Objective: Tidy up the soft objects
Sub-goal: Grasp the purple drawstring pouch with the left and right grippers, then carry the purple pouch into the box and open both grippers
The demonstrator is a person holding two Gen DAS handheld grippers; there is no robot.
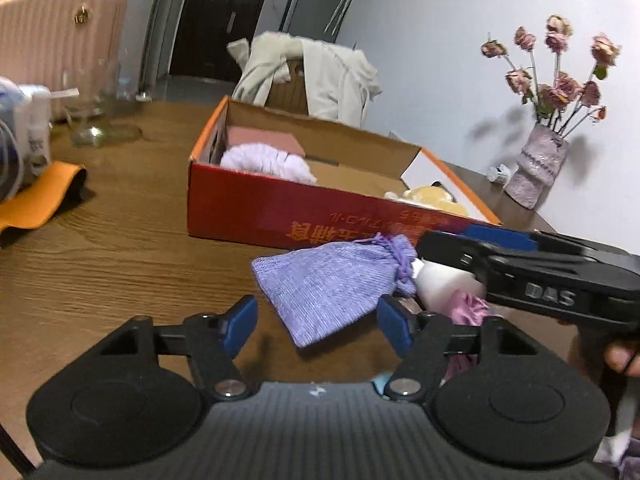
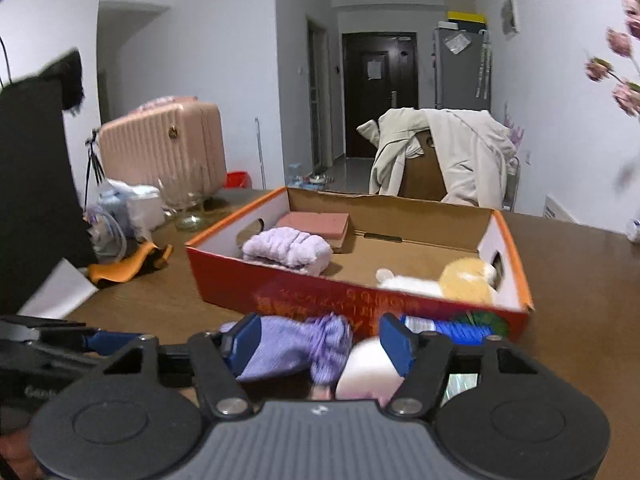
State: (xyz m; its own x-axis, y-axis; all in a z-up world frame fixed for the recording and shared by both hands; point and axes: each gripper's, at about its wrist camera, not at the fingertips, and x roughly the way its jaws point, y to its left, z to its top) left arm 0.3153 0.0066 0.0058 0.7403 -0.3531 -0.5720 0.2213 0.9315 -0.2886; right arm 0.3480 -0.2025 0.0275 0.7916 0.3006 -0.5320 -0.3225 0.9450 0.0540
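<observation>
Left gripper (image 1: 316, 326) is hovering with its blue pads apart around the near corner of the knitted lilac pouch (image 1: 328, 284), which is lying on the wooden table (image 1: 120, 248) just in front of the red cardboard box (image 1: 280, 208); right gripper (image 2: 316, 346) is sitting with fingers spread over the same pouch and a white soft object (image 2: 366, 368) beside it; inside the box a folded lilac towel (image 2: 288, 250) is resting at far left, a yellow plush toy (image 2: 466, 278) at right.
</observation>
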